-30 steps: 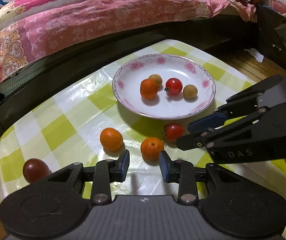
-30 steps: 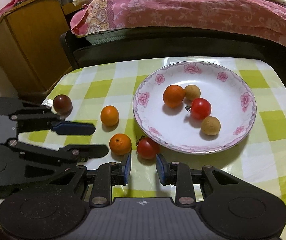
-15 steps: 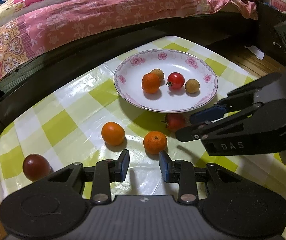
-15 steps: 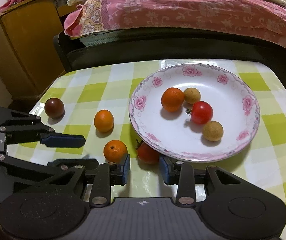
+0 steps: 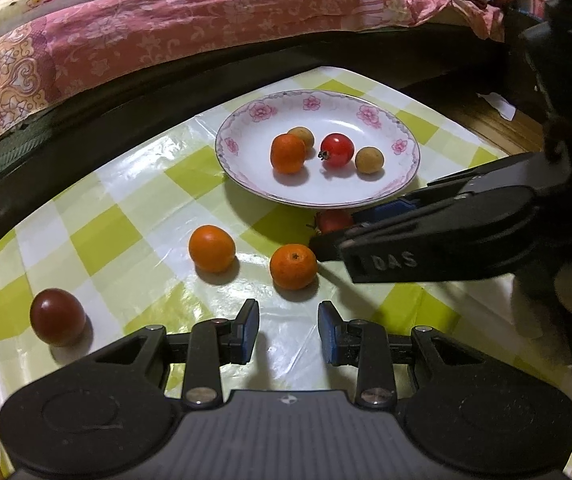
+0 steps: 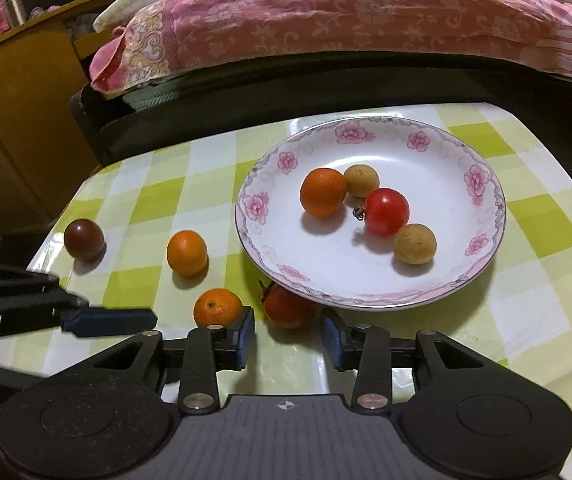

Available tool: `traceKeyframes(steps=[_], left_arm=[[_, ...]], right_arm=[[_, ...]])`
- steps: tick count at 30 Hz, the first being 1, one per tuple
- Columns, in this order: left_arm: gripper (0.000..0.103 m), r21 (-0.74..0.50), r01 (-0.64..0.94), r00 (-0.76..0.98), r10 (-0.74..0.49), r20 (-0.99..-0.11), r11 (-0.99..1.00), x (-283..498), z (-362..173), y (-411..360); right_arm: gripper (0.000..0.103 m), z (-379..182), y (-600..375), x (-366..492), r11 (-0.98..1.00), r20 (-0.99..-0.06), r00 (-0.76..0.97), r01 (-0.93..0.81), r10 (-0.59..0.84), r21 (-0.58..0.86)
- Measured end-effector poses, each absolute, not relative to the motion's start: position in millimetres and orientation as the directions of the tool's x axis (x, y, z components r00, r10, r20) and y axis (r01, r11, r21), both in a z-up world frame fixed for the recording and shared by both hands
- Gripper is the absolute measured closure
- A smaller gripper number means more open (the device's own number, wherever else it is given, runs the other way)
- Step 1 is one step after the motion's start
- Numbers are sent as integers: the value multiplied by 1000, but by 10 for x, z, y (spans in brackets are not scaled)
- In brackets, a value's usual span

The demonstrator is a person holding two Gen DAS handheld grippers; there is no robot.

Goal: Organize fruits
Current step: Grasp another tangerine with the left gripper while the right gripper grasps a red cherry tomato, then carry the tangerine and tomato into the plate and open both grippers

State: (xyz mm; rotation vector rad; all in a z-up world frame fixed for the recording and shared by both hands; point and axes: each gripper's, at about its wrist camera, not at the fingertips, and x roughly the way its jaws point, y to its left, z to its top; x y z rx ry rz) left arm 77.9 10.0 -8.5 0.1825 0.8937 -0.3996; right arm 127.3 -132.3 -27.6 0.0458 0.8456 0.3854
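R gripper (image 6: 288,334) sits nearest in its own wrist view, low over the green-and-white check tablecloth (image 6: 526,280); jaws are opening, pads not pressing on anything; a red tomato (image 6: 286,306) lies just ahead of the gap betw. the tips, tucked part under the near rim of the plate; whether a pad touches it can't be told. Small orange w/ stem dimple (image 6: 217,307) sits just beside the R gripper's left finger. L gripper (image 5: 288,330) hangs over bare cloth; jaws apart w/ a narrow gap, nothing betw. them; that same dimpled orange lies just beyond its tips.

Mid-distance: second orange (image 6: 187,253) sits alone on the cloth, left of the plate; dark purple-brown fruit (image 6: 84,239) farther left, near the table's edge, well apart from the rest.

Beyond: white plate w/ pink flower rim (image 6: 482,184) holds four fruits; an orange (image 6: 323,192) touching a tan round fruit (image 6: 361,181) behind it; a red tomato w/ stem (image 6: 386,211) in the middle; another tan fruit (image 6: 414,243) touching it on the near right.

Farthest: a bed w/ pink floral quilt (image 6: 326,20) runs along the back; wooden cabinet (image 6: 17,120) at far left.
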Motion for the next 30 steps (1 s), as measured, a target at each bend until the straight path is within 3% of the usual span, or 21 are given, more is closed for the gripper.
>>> traceKeyframes(steps=[7, 17, 30], left_arm=[[63, -36, 413, 566, -287, -773, 910, 856, -101, 75], [62, 5, 414, 593, -266, -760, 910, 1055, -259, -119], [66, 42, 398, 598, -225, -769, 916, 936, -269, -233]], right_arm=[[78, -262, -1273, 1251, 950, -746, 600, -277, 289, 145], [78, -73, -1642, 944, 951, -802, 555, -304, 221, 52], [77, -212, -1818, 968, 945, -791, 553, -313, 262, 94]])
